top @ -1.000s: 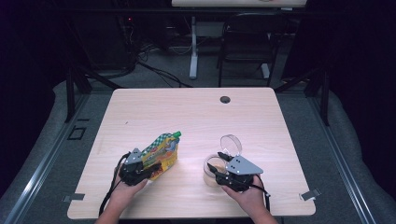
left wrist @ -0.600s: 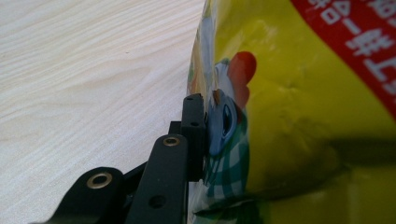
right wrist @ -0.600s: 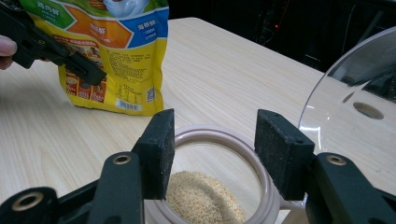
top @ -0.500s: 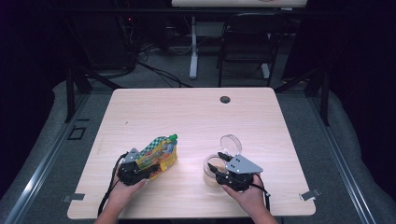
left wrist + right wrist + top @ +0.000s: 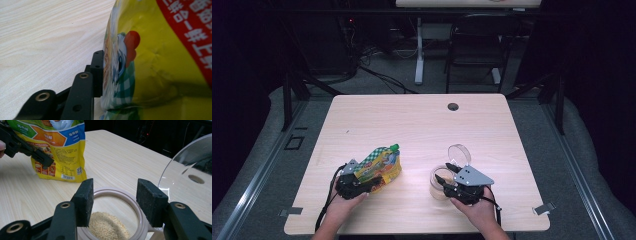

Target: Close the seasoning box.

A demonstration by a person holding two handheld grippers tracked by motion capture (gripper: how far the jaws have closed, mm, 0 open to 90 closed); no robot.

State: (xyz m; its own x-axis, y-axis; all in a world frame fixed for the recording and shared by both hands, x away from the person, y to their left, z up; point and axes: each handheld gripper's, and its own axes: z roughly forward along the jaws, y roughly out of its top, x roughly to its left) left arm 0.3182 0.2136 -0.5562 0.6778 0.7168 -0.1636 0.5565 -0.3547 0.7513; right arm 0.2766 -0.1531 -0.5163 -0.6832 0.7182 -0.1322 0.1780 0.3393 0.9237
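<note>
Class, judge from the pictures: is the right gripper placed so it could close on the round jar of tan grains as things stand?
Probably yes. The right gripper has its jaws open on either side of the round jar of tan grains, at its rim. The clear hinged lid stands back, leaving the way free.

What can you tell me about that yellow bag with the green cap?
The pouch is a glossy yellow plastic bag with a green screw cap at its top corner, green checks, a red band with white lettering and a cartoon figure. It stands tilted on the wooden table, left of the open jar. The left tongs reach around its lower end, their jaws just opening.
</note>
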